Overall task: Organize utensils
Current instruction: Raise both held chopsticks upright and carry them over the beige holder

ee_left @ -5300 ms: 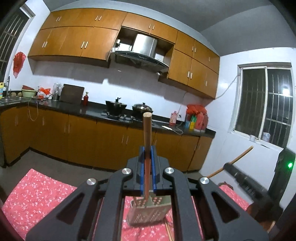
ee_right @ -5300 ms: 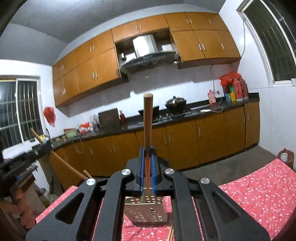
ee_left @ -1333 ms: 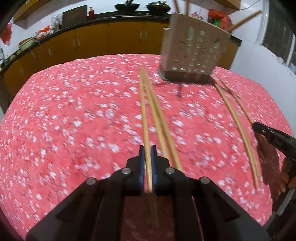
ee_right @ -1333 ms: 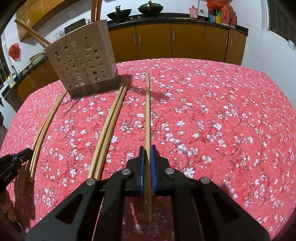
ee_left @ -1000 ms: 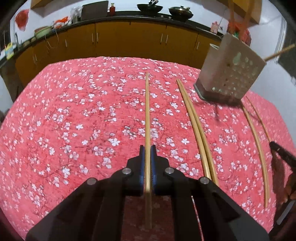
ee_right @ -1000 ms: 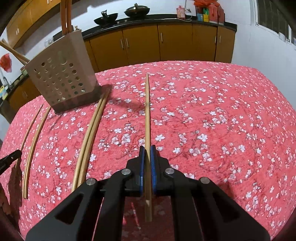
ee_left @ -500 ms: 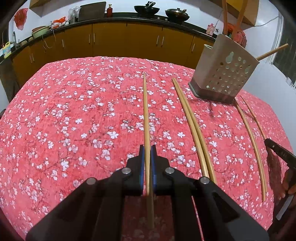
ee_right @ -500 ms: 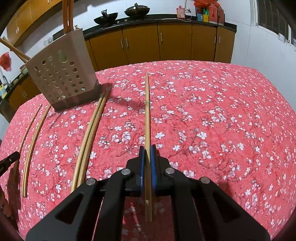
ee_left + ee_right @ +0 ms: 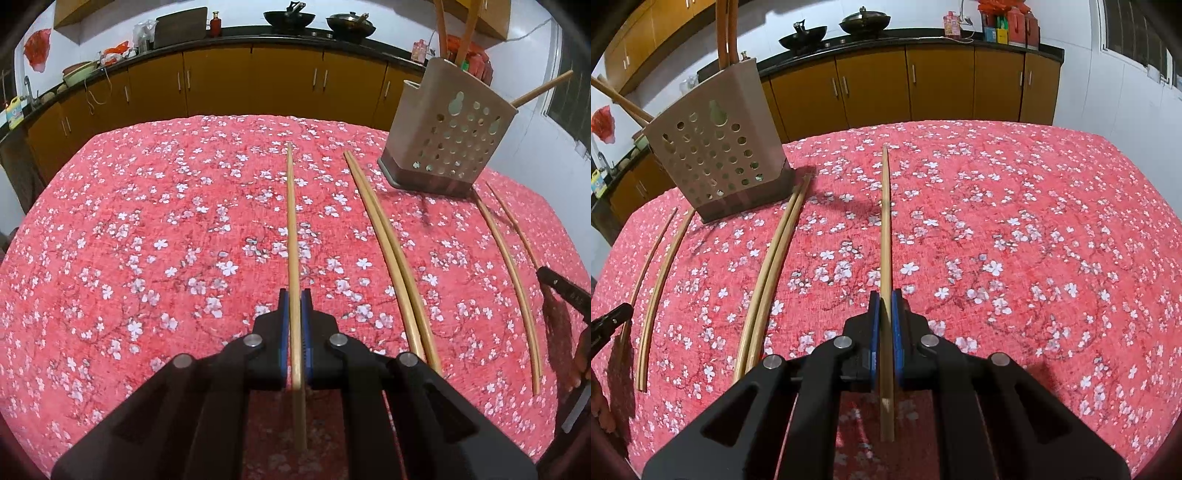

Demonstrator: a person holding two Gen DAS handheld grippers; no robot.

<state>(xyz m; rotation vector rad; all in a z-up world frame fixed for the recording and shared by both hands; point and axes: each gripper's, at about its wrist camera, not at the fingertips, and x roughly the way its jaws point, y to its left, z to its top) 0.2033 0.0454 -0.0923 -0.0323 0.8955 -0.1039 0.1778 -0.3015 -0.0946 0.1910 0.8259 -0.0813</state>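
In the left wrist view my left gripper (image 9: 294, 295) is shut on a long wooden chopstick (image 9: 291, 221) that runs straight ahead over the red floral tablecloth (image 9: 147, 221). A pair of chopsticks (image 9: 388, 251) lies to its right, and two more chopsticks (image 9: 511, 266) lie further right. The beige perforated utensil holder (image 9: 447, 133) stands at the back right with wooden handles in it. In the right wrist view my right gripper (image 9: 885, 295) is shut on another chopstick (image 9: 885, 221). A chopstick pair (image 9: 772, 266) and the holder (image 9: 716, 151) are to its left.
Two loose chopsticks (image 9: 659, 284) lie at the far left of the right wrist view, near the tip of the other gripper (image 9: 609, 321). Orange kitchen cabinets (image 9: 221, 85) and a dark counter with pans run behind the table. The cloth (image 9: 1034, 240) right of the held chopstick is bare.
Five seconds ago each gripper held a wooden handle upright above the holder; now each is shut on a chopstick low over the table. Over the last second hardly anything moved.
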